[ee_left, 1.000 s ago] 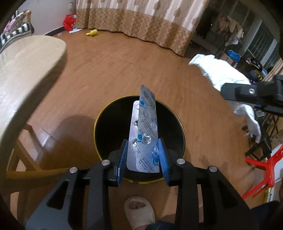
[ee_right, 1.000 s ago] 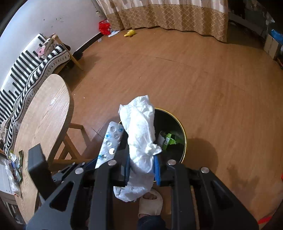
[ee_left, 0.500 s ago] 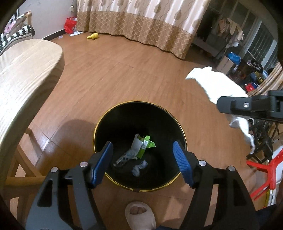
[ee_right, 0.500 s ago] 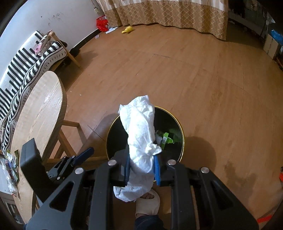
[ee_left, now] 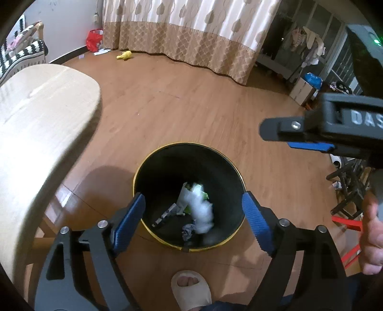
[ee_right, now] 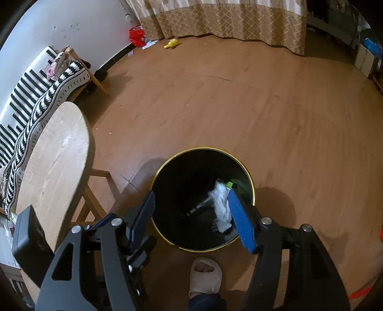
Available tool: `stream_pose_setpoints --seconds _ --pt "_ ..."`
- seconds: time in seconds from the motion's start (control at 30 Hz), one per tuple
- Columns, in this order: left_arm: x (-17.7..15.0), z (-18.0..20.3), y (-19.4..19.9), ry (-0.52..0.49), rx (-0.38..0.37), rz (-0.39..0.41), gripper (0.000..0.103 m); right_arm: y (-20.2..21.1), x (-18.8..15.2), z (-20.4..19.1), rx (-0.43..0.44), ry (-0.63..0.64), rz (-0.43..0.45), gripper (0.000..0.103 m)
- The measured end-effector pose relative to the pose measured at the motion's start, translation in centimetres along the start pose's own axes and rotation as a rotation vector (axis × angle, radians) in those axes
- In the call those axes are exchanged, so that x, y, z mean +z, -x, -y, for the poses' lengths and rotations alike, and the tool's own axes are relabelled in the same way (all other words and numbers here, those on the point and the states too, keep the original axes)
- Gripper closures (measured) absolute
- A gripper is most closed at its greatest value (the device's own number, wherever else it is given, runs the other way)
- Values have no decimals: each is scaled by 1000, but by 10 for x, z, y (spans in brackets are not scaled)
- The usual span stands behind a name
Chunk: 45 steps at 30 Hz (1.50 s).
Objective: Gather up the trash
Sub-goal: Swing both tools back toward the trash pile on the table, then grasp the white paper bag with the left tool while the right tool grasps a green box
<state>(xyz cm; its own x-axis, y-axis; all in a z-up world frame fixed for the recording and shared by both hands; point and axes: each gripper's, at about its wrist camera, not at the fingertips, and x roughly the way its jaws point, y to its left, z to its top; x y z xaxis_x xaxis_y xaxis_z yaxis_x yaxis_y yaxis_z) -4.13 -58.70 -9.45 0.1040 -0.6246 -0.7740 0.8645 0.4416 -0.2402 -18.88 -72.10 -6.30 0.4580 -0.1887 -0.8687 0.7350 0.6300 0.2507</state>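
Above the black bin (ee_right: 203,167) with its gold rim, both grippers are pointing steeply down and letting go. The right gripper (ee_right: 191,215) is spreading its fingers, and the white tissue wad (ee_right: 221,205) is dropping free inside the bin, blurred, with neither pad pressing on it. The left gripper (ee_left: 191,222) is also widening its fingers with nothing between them; through the gap the silver blister strip (ee_left: 165,214) is lying on the bin's floor beside green and white wrappers (ee_left: 191,191) and a small grey crumple (ee_left: 188,230). To finish this drop well, I judge that the hands should be staying centred over the opening until the tissue is settling, then lifting straight up so that no finger is catching the rim or tipping the bin; the person's slippered foot (ee_right: 205,275) is standing just beside it. Left of the bin, a pale wooden surface (ee_right: 52,162) with a rounded end is standing on slanted legs, and whether more litter is waiting on it I cannot tell from here. Beyond it, a black-and-white striped throw (ee_right: 31,98) is draped over a bench by the wall. Across the wooden floor (ee_right: 227,95), a small yellow object (ee_right: 171,43) and a red bag (ee_right: 136,36) are lying near the patterned curtain (ee_right: 227,19), well apart from the bin.
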Motion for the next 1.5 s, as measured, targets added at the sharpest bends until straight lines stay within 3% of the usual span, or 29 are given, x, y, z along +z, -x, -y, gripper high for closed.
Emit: stream_pose_setpoints --seconds 0.23,0.37,0.53,0.7,0.97,1.1,1.2,1.33,1.5 --pt "-12 -30 82 -12 82 73 13 29 -2 -55 96 68 76 36" --pt "-30 -74 146 50 194 121 11 37 -7 -107 154 147 84 33" --pt "-64 -141 213 158 351 136 11 29 -26 -201 221 295 35 33" --pt "-109 -207 283 291 502 166 11 28 -72 -300 286 483 -1 33" --pt "-202 -301 378 463 755 179 10 14 -152 -425 356 727 -86 33" --pt "-249 -328 400 560 794 161 10 5 -181 -463 370 815 -116 33" --pt "-267 -339 401 564 789 136 10 -4 -194 -481 371 843 -138 33" --pt "-268 -347 391 536 759 118 8 -18 -204 -502 404 838 -187 33" --pt "-265 -369 366 534 826 64 6 -34 -211 -522 415 836 -216 33"
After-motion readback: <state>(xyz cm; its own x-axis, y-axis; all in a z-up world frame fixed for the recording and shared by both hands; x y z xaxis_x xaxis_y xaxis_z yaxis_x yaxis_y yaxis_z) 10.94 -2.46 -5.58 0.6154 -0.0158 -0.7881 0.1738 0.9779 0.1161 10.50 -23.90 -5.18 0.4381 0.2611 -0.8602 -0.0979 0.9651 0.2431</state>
